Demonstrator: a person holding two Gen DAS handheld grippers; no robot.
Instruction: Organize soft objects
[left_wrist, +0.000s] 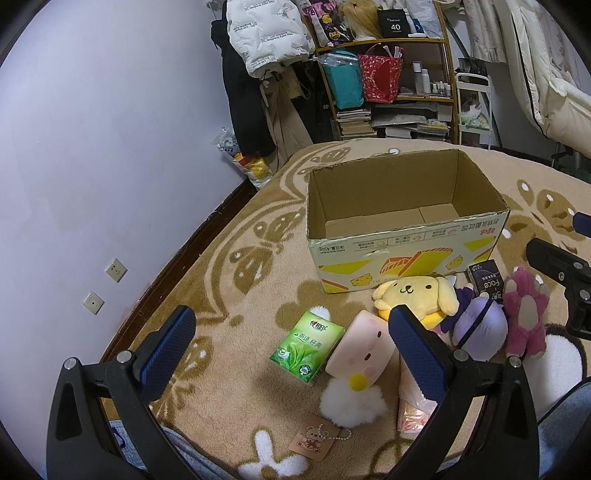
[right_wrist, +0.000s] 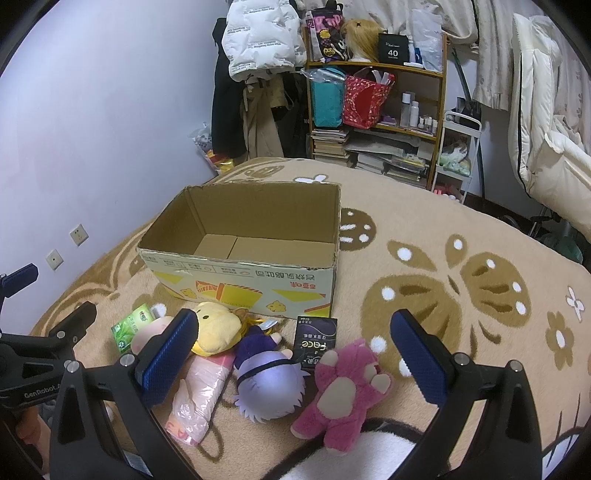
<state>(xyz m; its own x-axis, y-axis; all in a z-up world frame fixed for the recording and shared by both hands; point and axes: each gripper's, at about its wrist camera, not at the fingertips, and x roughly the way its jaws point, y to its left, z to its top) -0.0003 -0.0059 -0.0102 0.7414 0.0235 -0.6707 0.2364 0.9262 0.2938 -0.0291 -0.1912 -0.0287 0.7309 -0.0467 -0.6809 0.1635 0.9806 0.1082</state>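
An open cardboard box (left_wrist: 406, 254) (right_wrist: 243, 275) stands empty on the beige blanket. In front of it lie a yellow dog plush (left_wrist: 417, 293) (right_wrist: 218, 326), a pink pillow-shaped plush (left_wrist: 364, 347), a purple-haired doll (left_wrist: 480, 328) (right_wrist: 269, 384), a pink bear plush (left_wrist: 526, 314) (right_wrist: 347, 391), a green tissue pack (left_wrist: 306, 347) (right_wrist: 129, 326), a pink plastic packet (right_wrist: 199, 395) and a dark "Face" pack (left_wrist: 485, 282) (right_wrist: 316, 341). My left gripper (left_wrist: 291, 343) hovers open above the green pack and pink plush. My right gripper (right_wrist: 293, 345) hovers open over the doll and bear.
A white pompom (left_wrist: 351, 402) and a bear tag (left_wrist: 314, 437) lie near the front. Behind the bed stand a shelf (right_wrist: 376, 110) with bags and books and hanging coats (left_wrist: 258, 74). The lilac wall (left_wrist: 92, 147) runs along the left.
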